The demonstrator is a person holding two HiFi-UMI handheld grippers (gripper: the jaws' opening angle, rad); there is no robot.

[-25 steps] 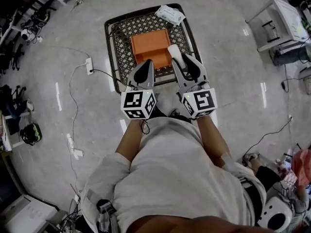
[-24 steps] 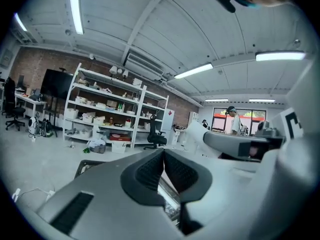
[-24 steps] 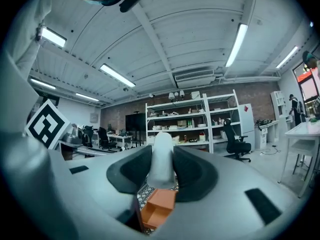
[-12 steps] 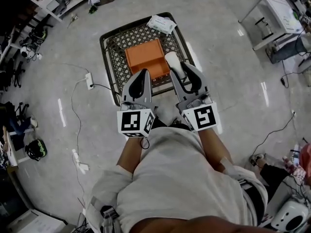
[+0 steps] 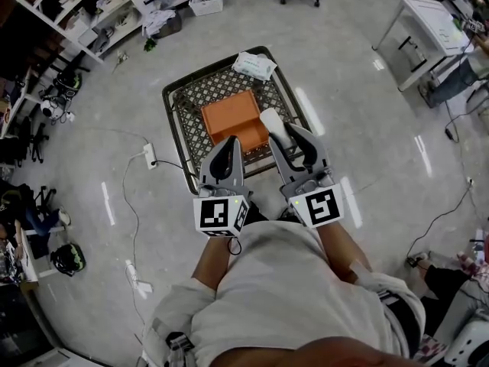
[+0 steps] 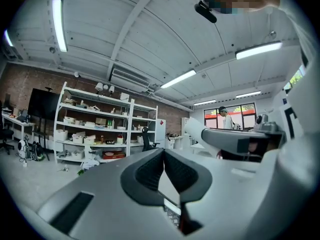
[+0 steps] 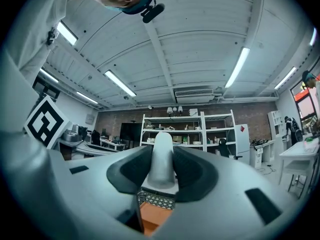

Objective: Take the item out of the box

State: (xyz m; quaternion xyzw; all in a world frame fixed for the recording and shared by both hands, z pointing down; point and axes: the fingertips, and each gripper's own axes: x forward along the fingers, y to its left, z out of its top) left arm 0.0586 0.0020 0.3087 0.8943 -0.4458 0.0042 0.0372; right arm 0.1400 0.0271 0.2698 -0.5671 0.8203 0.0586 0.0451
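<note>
Right gripper view: the right gripper (image 7: 162,180) is clenched on the white item (image 7: 163,151). The pads press on both sides of its lower part, and its rounded end sticks out past the jaws at frame centre. Below the jaws, at lower centre, a strip of the orange box (image 7: 150,218) shows.

Left gripper view: the left gripper (image 6: 163,155) is closed, tips touching, nothing between them.

Head view, near to far: both grippers sit at frame centre. The left one is over the near edge of the surface (image 5: 182,102), a cart with a mesh top. The right one holds the item over the box's right-hand edge. The item appears to be lifted out of the box, though how far above it I cannot tell. Only bare orange floor shows inside the box. Beyond the box, at the surface's far edge, lies a white packet (image 5: 254,65).

Handling, judged:
- The item looks smooth, rounded and stiff, probably hard plastic, and light enough for one gripper.
- A round, glossy body is likely slippery and could roll or pivot between flat pads.
- The hold is low on the body with much of the length overhanging. A grip nearer the middle, square across the widest part, should swing less.
- Moderate squeeze; nothing suggests it is fragile.

Count:
- Item: 1
- Box: 1
- Packet: 1
- Surface: 1
- Grippers: 2
</note>
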